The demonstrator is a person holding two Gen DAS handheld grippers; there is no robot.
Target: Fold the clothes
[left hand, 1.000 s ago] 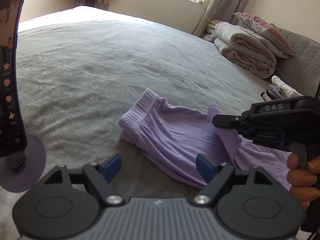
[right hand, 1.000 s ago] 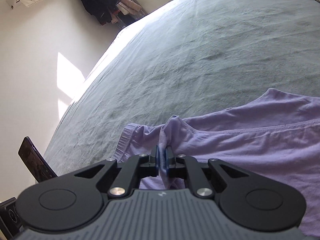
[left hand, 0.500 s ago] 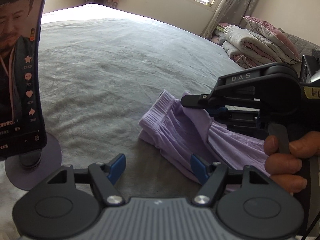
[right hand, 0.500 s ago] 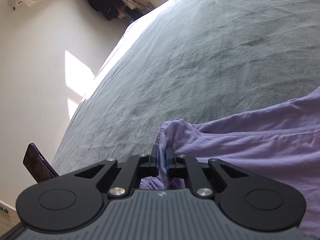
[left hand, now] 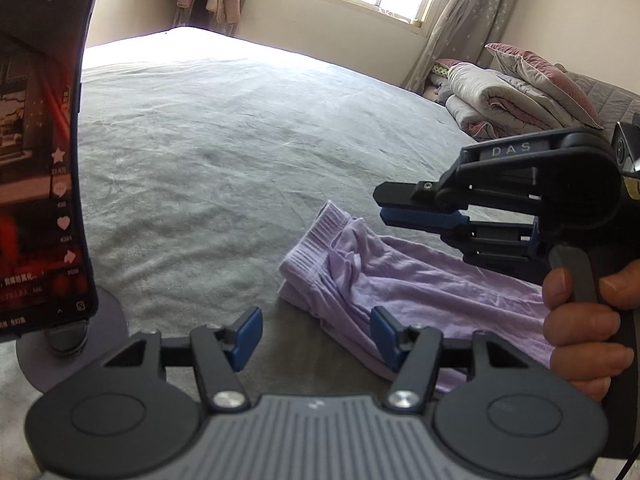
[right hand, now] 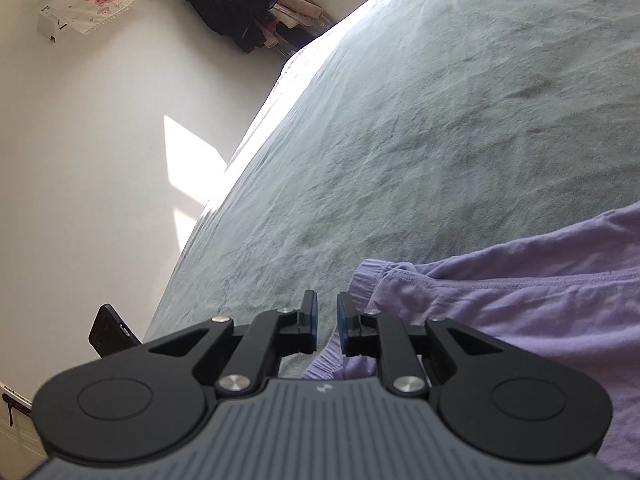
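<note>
1. The lilac garment (left hand: 404, 284) lies flat on the grey bedspread (left hand: 240, 152), at about 4 o'clock in the left wrist view, with its ribbed waistband edge (left hand: 316, 232) turned toward 10 o'clock.
2. The left gripper (left hand: 316, 334) hovers with its blue pads wide apart and nothing between them. Its right pad sits over the near hem of the garment; its left pad is over bare bedspread.
3. The right gripper (left hand: 384, 206), seen from the side at 3 o'clock, is above the garment and clear of it. A hand (left hand: 588, 312) holds its grip at the right edge of the view.
4. In the right wrist view, the right gripper (right hand: 327, 326) has its pads a narrow gap apart, gripping nothing. The garment (right hand: 520, 300) fills the area from 3 to 5 o'clock, its waistband corner just beside the right pad.
5. Open room: the bedspread is bare from 9 through 1 o'clock in the left view, out to the bright far edge of the bed.
6. Limits: a phone on a round stand (left hand: 40, 160) rises along the 9 o'clock side, close to the left gripper. A pile of folded quilts and a pillow (left hand: 516, 96) sits at 2 o'clock, well apart from the garment.
7. In the right view the bed's left edge runs diagonally from 12 toward 8 o'clock, with a plain wall (right hand: 100, 160) beyond it.
</note>
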